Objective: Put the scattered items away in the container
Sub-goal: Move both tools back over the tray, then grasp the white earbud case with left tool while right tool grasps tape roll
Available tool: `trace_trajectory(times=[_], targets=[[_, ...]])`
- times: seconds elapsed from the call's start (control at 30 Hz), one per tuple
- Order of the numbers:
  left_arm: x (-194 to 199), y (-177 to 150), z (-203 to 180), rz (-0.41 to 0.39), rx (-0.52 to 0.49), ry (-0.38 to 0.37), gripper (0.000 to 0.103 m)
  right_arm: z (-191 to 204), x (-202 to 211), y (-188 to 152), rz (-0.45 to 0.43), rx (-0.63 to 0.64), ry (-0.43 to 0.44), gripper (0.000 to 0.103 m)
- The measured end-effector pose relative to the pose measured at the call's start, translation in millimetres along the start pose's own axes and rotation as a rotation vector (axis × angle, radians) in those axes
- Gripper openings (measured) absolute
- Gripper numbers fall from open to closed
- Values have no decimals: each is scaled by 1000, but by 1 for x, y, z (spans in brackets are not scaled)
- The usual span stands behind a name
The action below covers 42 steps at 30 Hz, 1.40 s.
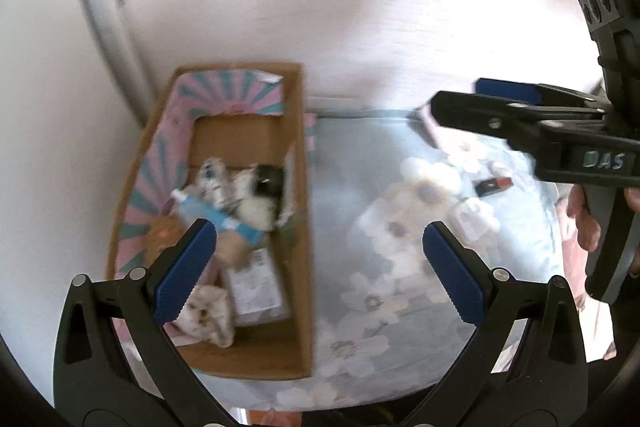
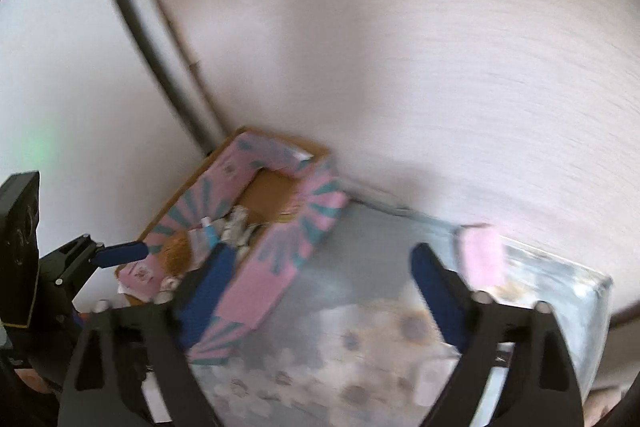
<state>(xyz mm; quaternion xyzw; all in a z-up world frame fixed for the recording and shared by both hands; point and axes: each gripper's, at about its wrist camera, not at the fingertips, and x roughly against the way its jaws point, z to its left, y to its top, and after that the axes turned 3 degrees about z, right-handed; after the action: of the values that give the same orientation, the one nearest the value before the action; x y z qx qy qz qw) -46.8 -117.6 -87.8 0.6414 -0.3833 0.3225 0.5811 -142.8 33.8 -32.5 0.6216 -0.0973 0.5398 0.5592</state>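
Note:
A cardboard box [image 1: 302, 227] lined in pink and teal stands at the table's left, against the wall. It holds a blue-and-white tube [image 1: 212, 213], a black-and-white soft item [image 1: 260, 195], a white packet [image 1: 256, 285] and a floral cloth [image 1: 208, 311]. My left gripper [image 1: 320, 239] hangs open and empty above the box's right wall. To the right, a red-and-black stick [image 1: 494, 185], white round things [image 1: 432, 173] and a white block [image 1: 476, 215] lie on the flowered tablecloth [image 1: 376, 303]. My right gripper [image 2: 320, 259] is open and empty above the cloth, beside the box [image 2: 280, 267].
A pink object [image 2: 480, 259] lies near the wall at the table's back right. The wall rises just behind the box and table. The table's right edge [image 2: 600, 327] drops off. A hand [image 1: 588, 223] holds the right gripper's handle.

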Motion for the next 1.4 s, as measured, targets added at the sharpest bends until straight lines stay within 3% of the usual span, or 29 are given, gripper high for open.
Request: trace_trajectory(times=[0.37,0.5,0.63,0.8,0.97,1.23,1.4], targets=[[-32,6,-92,26,-230,-145,103,-126,44,-71,-12,-245,-170,102],[-55,-2,-124,40,-327,-193,103,-159,37,-94,74,-271,-210,102],[-85,-12,-157,40,-423,-241,103,-189,25,-115,88,-299,-247,102],[-125,-25,-182,17,-527,-282,103,-225,-1,-130,117,-322,-211,102],[-151,-35,-191,19,-570,-301,98,-232,-23,-130,120,-317,-196,101],[-165,-37,-195,13,-596,-297,90,-239,-40,-131,113,-328,-171,89],[-170,-43,-201,26,-618,-300,82,-238,-42,-133,126,-306,-166,75]])
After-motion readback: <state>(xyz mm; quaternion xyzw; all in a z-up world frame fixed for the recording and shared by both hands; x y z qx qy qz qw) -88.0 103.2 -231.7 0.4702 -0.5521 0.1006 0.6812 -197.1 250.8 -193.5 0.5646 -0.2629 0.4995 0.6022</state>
